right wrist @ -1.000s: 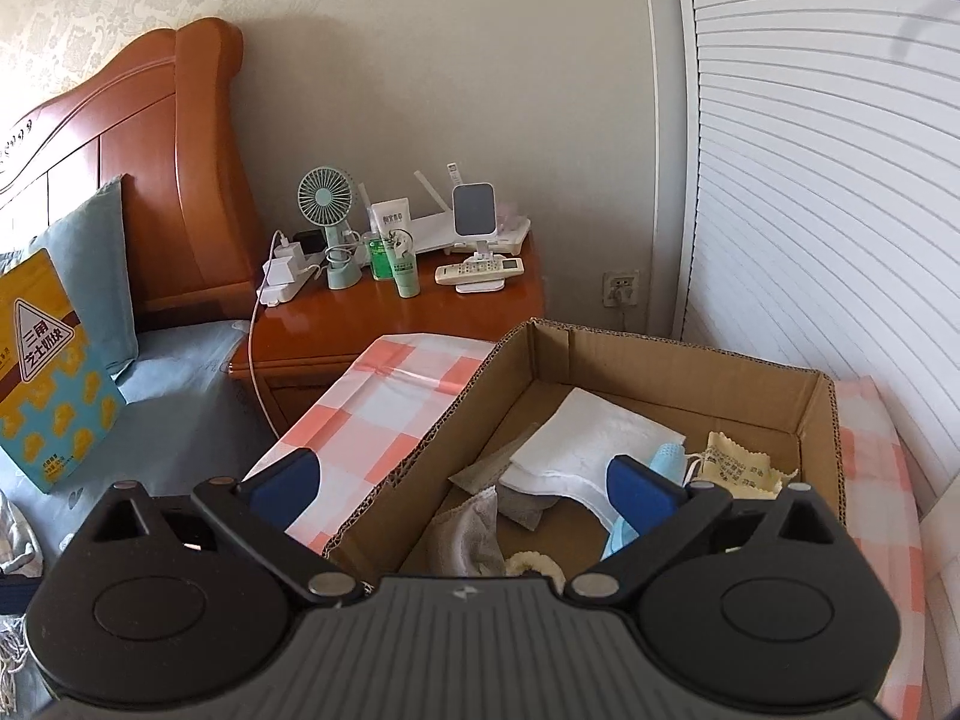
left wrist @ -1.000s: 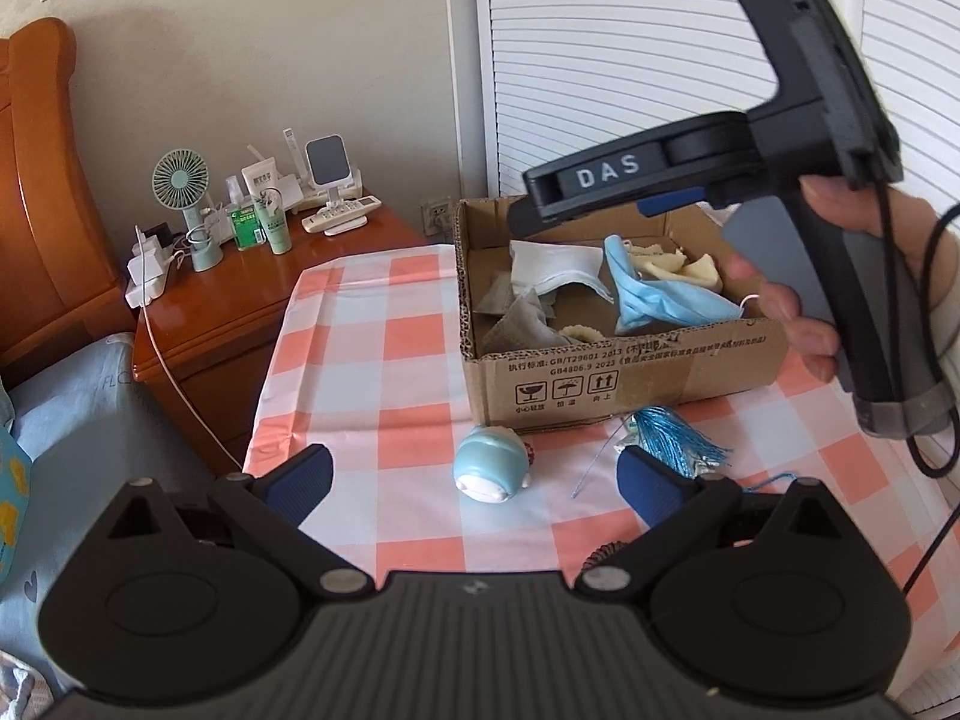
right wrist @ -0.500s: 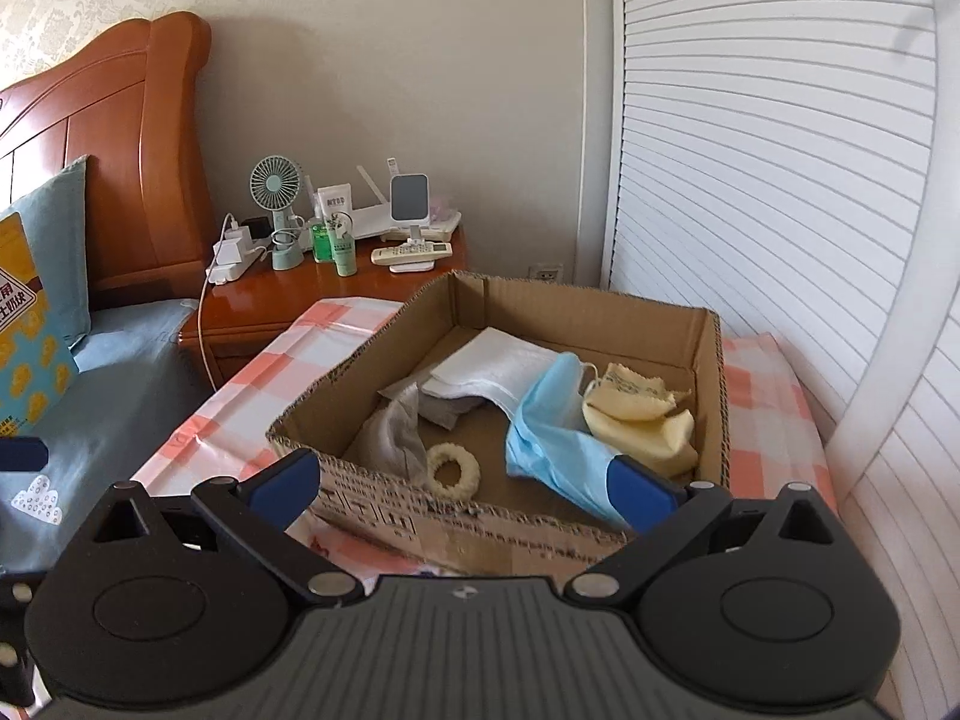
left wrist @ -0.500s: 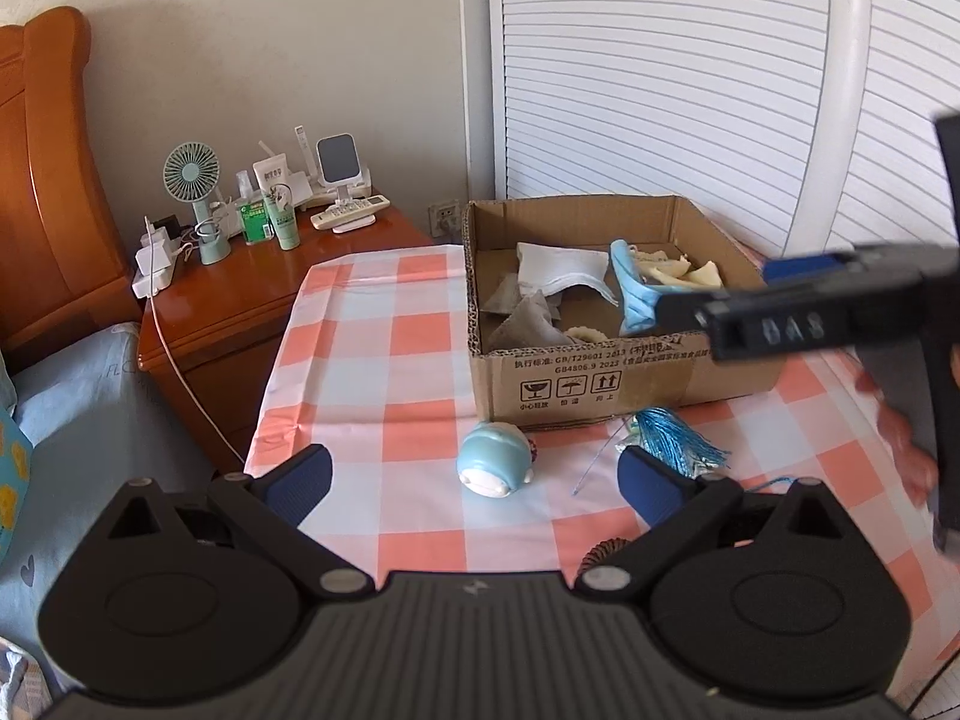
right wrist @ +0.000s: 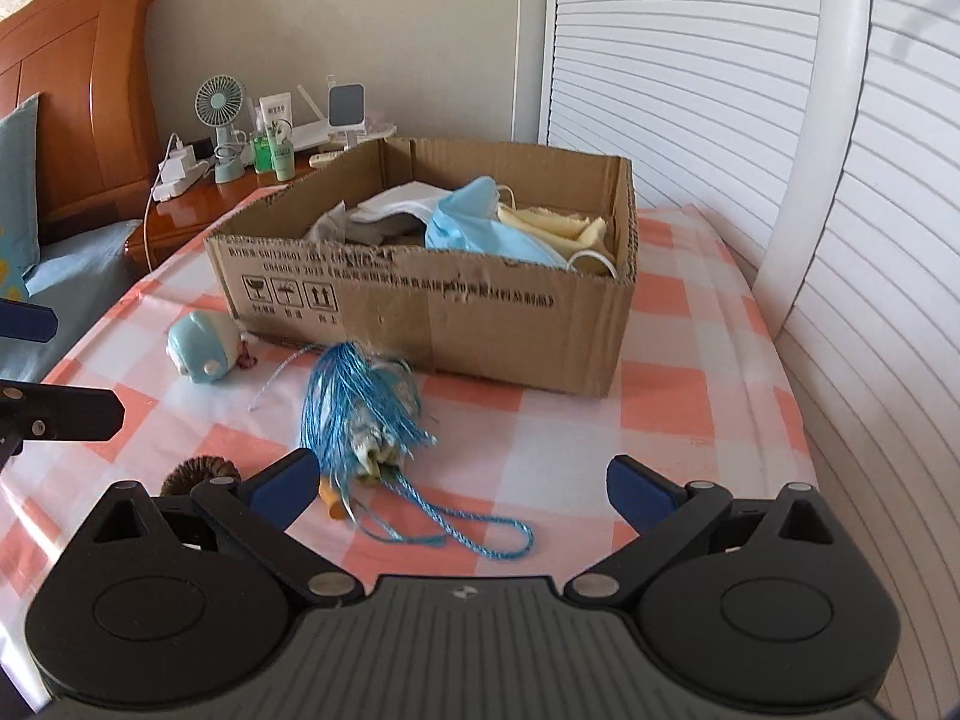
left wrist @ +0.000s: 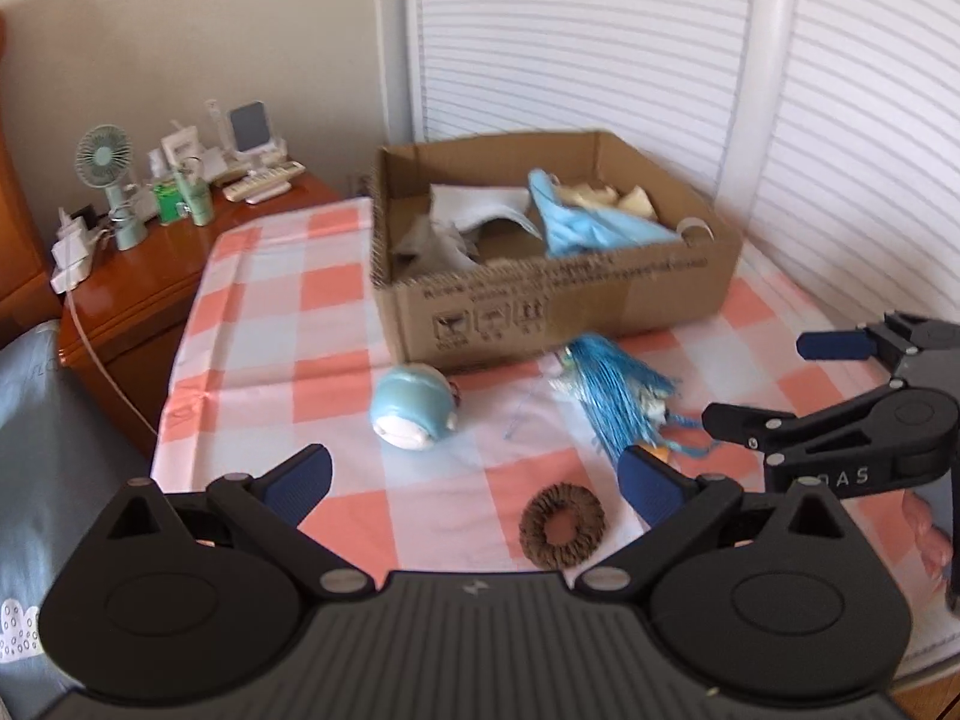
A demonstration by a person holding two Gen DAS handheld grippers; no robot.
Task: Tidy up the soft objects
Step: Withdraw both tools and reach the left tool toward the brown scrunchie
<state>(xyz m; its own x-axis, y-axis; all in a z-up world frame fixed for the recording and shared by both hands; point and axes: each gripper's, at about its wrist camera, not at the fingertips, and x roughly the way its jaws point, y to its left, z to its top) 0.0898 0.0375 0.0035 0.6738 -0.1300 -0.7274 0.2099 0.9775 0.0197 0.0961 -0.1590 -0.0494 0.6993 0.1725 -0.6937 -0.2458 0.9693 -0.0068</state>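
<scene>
Both the left gripper (left wrist: 474, 477) and right gripper (right wrist: 462, 483) hang spread and empty over the table (right wrist: 708, 402), the tassel (right wrist: 354, 414) at the right's 11 o'clock before the box (right wrist: 432, 306).

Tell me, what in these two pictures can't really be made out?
- Cardboard box: its floor and lower contents are hidden by its front wall, right wrist view.
- Brown ring: partly behind the right gripper, right wrist view.
- Box print: motion-blurred in the left wrist view.
- Items on the nightstand: labels too small, both views.
</scene>
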